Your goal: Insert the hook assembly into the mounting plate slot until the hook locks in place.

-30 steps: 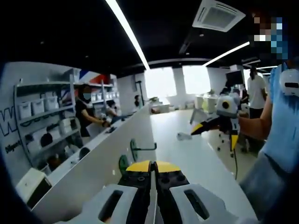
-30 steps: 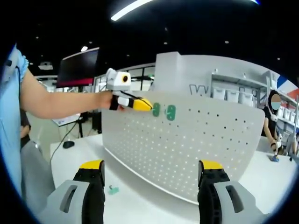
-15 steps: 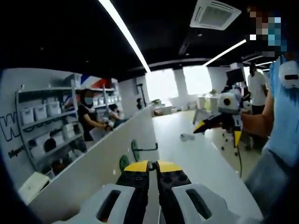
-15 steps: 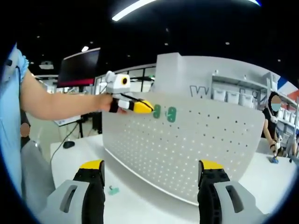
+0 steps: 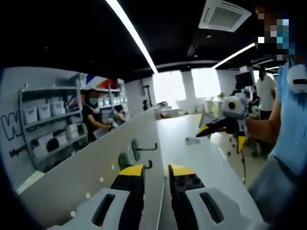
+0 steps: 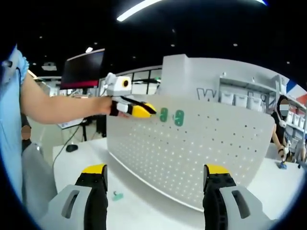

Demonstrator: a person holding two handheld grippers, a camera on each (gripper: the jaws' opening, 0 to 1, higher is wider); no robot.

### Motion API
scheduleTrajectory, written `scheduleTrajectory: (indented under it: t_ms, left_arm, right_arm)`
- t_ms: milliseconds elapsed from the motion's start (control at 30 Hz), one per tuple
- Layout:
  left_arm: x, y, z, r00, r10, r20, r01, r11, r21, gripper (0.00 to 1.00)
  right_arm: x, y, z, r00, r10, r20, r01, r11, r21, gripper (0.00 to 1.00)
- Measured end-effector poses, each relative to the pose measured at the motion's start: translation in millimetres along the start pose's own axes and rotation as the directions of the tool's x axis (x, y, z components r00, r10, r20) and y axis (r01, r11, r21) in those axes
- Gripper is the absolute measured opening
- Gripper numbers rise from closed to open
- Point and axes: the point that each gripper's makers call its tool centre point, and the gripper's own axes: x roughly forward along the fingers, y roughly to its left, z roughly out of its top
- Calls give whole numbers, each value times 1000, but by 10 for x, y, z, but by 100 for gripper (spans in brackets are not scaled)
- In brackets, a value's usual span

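Observation:
A white pegboard plate [image 6: 201, 153] stands upright on the table. Two green hooks [image 6: 164, 115] [image 6: 178, 117] hang side by side near its top edge. In the left gripper view the same hooks [image 5: 123, 160] [image 5: 139, 147] stick out of the board [image 5: 86, 177] just ahead of my left gripper [image 5: 156, 168], whose jaws stand slightly apart with nothing between them. From the right gripper view, the left gripper [image 6: 144, 110] sits a little left of the nearer hook. My right gripper [image 6: 154, 168] is wide open and empty, facing the board from a distance; it also appears as the right gripper [image 5: 221, 136].
A small green piece [image 6: 116, 195] lies on the white table [image 6: 144, 211] in front of the board. A white object [image 5: 192, 140] rests further along the table. Shelves with bins [image 5: 43, 124] and people stand behind the board. A dark monitor [image 6: 84, 67] is at the left.
My left gripper's jaws have parted from shut to slightly open and drawn back a little from the nearer hook, which stays on the board. The right gripper has held still.

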Motion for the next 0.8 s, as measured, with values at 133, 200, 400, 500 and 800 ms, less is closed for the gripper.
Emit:
scheduleTrajectory:
  t_ms: [133,200,400,500,800]
  left_arm:
    - [-37,-31,4,1000,17,-2,-17,1000,-6,26]
    - [-59,-60,27,1000,24,6,-24,1000,-8,27]
    - [-126,-146,50,999,36,16,-36,999,-15,32]
    - [-159,-183,9,999,44,6,-44,999,-20,35]
    - [-265,-273,-83,998,69,0,-69,996,-49,41]
  right_arm:
    - [15,26,11,1000,9,0,-9,1000,-5,83]
    - [17,23,25,1000,12,4,-12,1000,-8,83]
    - [45,55,35,1000,23,8,-23,1000,-10,83]
    - [59,80,32,999,33,5,-32,999,-13,83]
    - [78,115,65,999,48,12,-48,999,-20,83]
